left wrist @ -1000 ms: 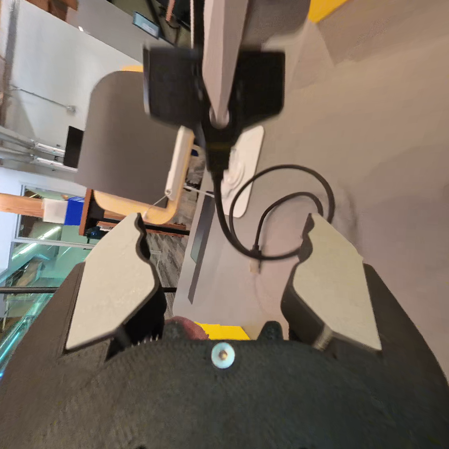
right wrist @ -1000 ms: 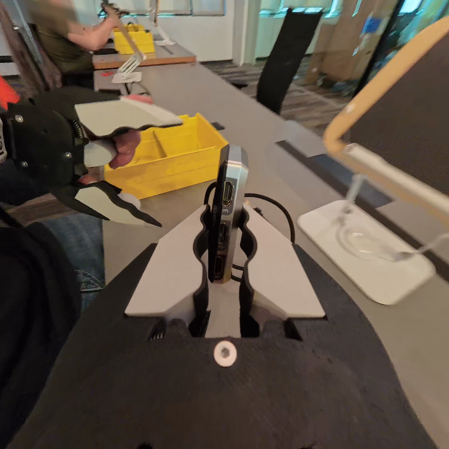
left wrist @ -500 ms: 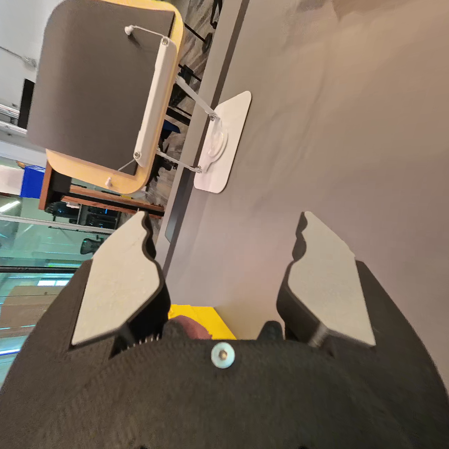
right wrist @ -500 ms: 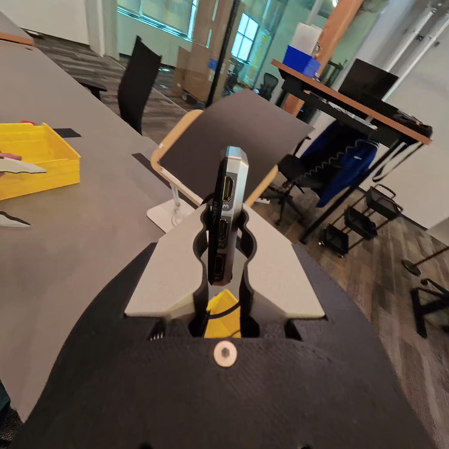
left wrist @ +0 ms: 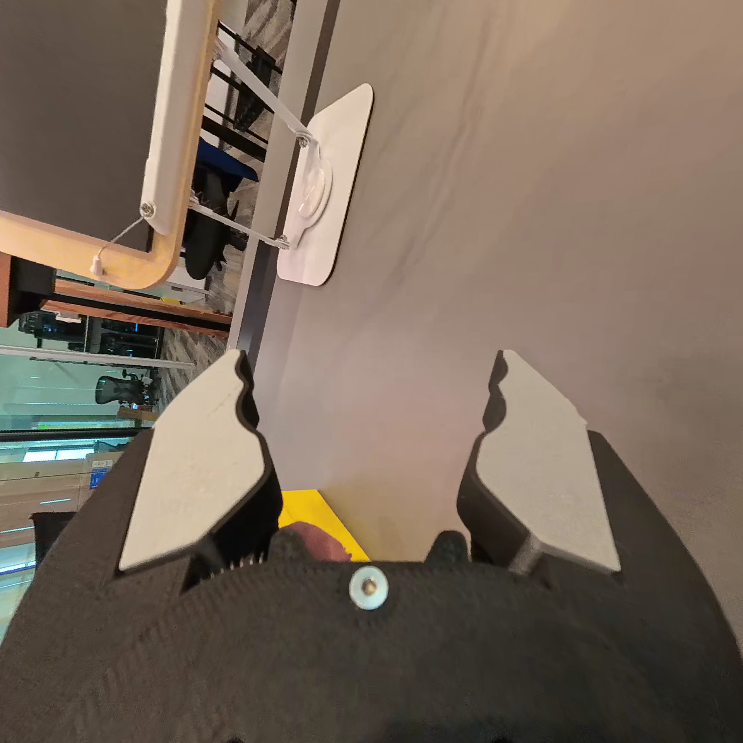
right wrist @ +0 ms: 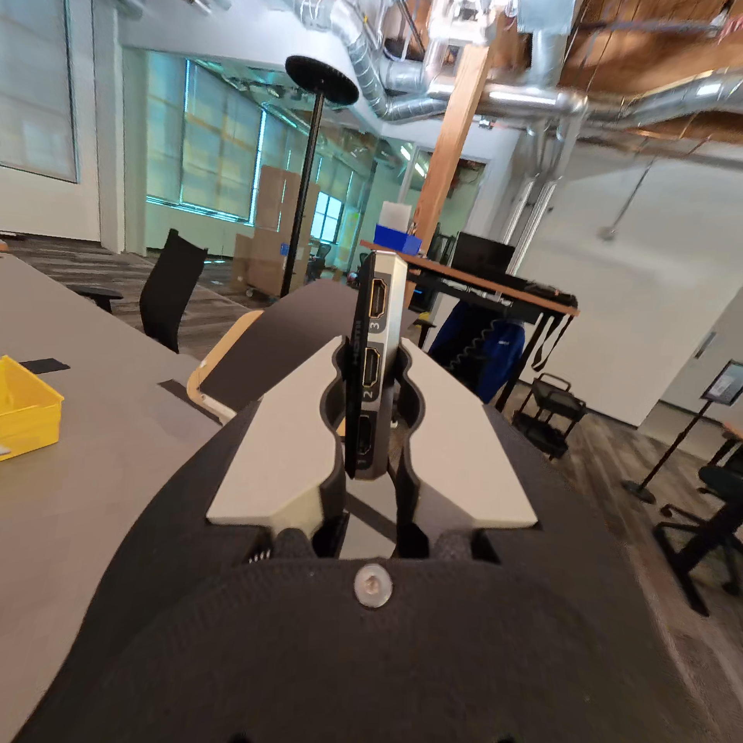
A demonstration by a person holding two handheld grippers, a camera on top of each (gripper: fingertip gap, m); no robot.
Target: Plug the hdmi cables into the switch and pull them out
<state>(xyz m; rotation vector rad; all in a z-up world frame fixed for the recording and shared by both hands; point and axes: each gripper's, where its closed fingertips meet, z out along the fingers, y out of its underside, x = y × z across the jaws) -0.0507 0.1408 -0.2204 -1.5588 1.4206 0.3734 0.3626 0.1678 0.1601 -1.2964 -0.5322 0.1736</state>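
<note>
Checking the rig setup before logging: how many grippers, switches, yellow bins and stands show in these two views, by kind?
Two-finger grippers: 2 (left gripper, right gripper)
Slim grey HDMI switch: 1
Yellow plastic bin: 1
Wood-framed dark panel stand with white base: 1
Total: 5

Open office with white walls (right wrist: 643, 281), tall windows (right wrist: 217, 161) letting in daylight, exposed silver ducts (right wrist: 402, 92) and a wooden post (right wrist: 450, 152). Grey table (right wrist: 80, 422), black chair (right wrist: 169, 289), wood-topped desk (right wrist: 482, 277) (monitor on it), stacked cardboard boxes (right wrist: 273, 233), plank floor (right wrist: 603, 454).
</note>
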